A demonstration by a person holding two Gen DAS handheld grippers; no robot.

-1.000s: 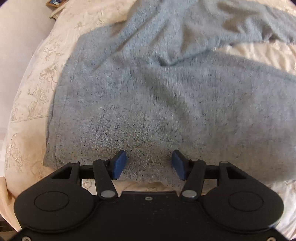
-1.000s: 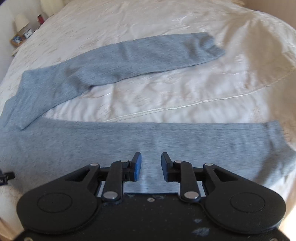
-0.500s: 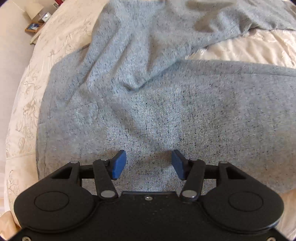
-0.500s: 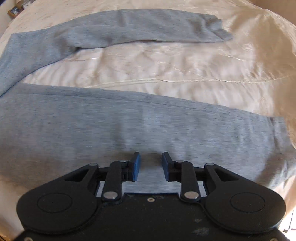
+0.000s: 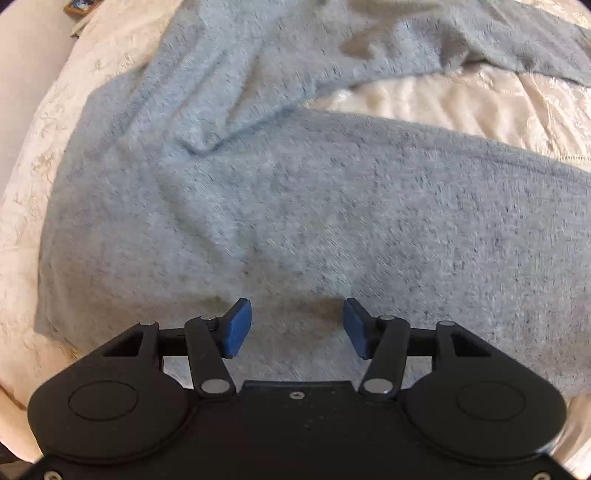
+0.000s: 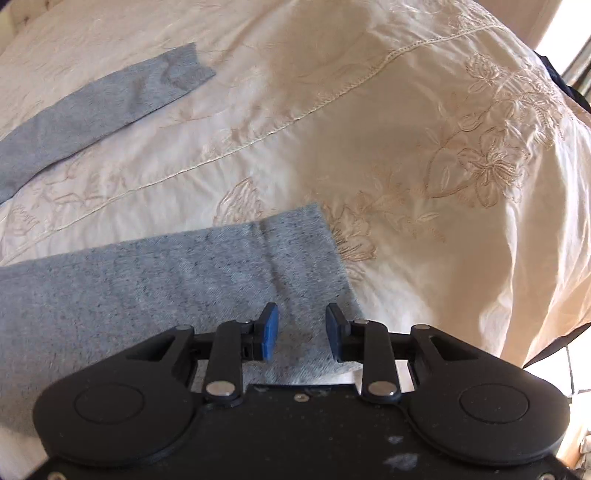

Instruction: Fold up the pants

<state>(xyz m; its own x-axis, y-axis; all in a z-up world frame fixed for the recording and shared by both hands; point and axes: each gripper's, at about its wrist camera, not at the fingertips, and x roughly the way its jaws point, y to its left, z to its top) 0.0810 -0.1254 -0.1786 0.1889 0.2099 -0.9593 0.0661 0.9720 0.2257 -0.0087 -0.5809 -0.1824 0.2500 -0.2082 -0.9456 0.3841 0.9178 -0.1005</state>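
Note:
Grey knit pants (image 5: 295, 206) lie spread on a cream bedspread (image 5: 461, 99), waist end at the left, two legs running right. My left gripper (image 5: 297, 325) hovers open over the seat area, near the pants' front edge, nothing between its blue pads. In the right wrist view the near leg (image 6: 166, 288) ends in a hemmed cuff (image 6: 306, 258). My right gripper (image 6: 301, 332) stands over that cuff's near corner, its jaws opening, cloth below them but not pinched. The far leg's cuff (image 6: 173, 70) lies at upper left.
The embroidered cream bedspread (image 6: 406, 147) drops off at the right edge (image 6: 546, 295), with a bright floor beyond. A small picture frame (image 5: 79, 5) sits past the bed's top left corner.
The right gripper slid right along the near leg to its cuff and its jaws widened a little. The left gripper shifted over the seat of the pants, still open.

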